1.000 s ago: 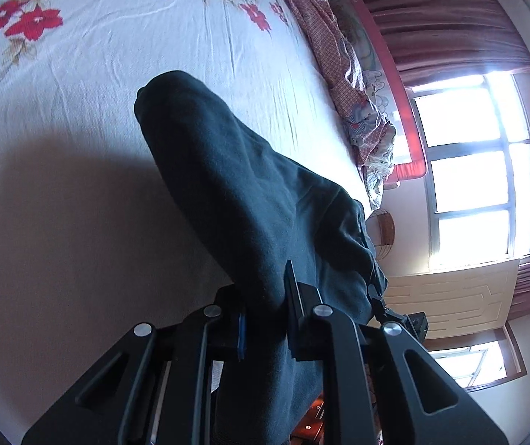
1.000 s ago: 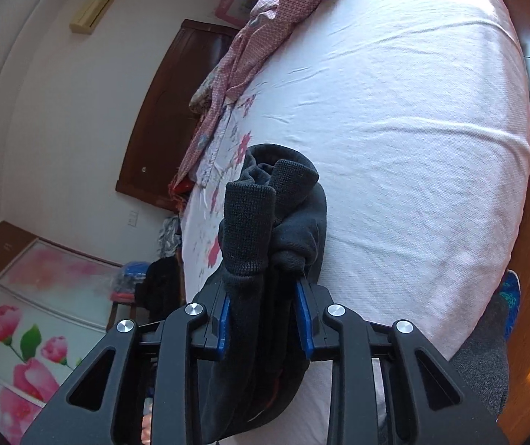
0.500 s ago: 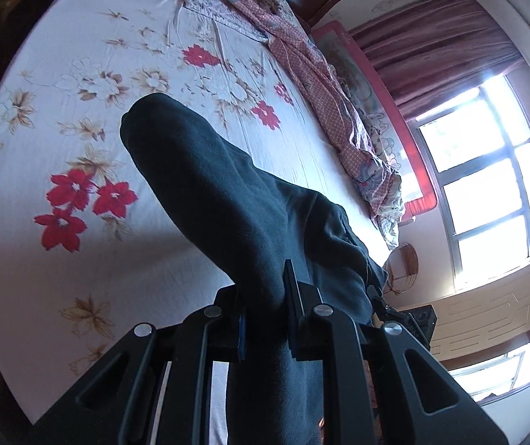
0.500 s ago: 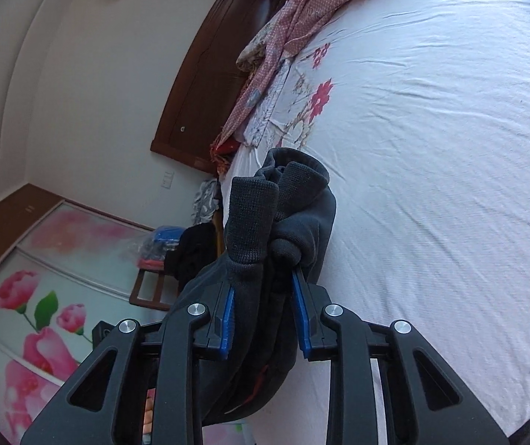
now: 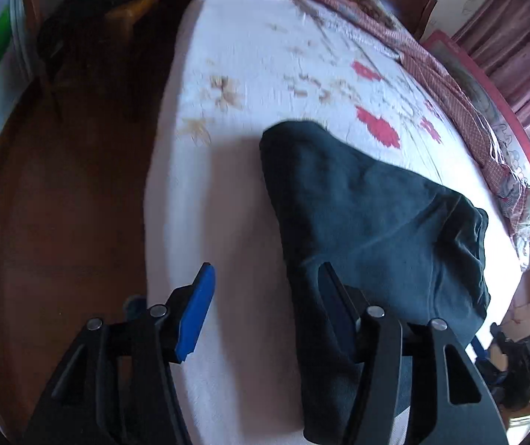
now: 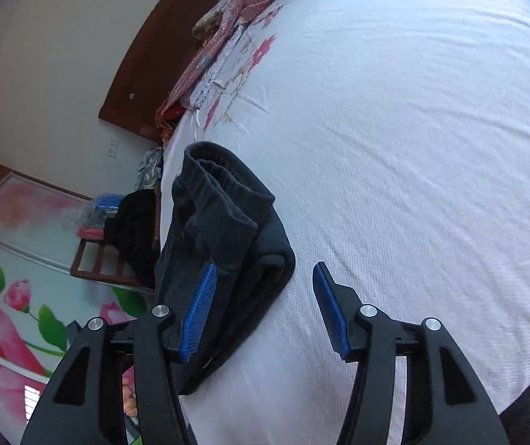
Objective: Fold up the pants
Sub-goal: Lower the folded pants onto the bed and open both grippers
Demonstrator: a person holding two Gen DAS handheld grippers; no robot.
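The pants (image 5: 376, 222), dark and folded into a thick bundle, lie on the bed (image 5: 257, 55), on its white floral bedspread, close to the bed's side edge above the brown wooden floor (image 5: 61, 204). In the left wrist view the bundle runs from a rounded fold, far from the camera, down to the picture's lower edge.

The left gripper (image 5: 265, 289) stands with its jaws apart, having just been opening. Its blue-padded finger (image 5: 196, 315) is clear of the cloth, with bare bedspread showing in the gap. The other finger (image 5: 335, 307) lies against the near edge of the pants, with cloth draped around it; nothing is clamped between the two.

The right gripper (image 6: 263, 285) is likewise spread, its jaws having just been opening. The pants (image 6: 224, 237) here show their ribbed elastic waistband at the top of the folded stack. One blue pad (image 6: 200, 311) rests at the stack's side; the other pad (image 6: 330, 307) stands apart over bare bedspread. The bundle is not pressed between them.

A crumpled red checked quilt (image 5: 450, 85) lies along the bed's far side, well apart from the pants. The view from the left wrist is blurred.
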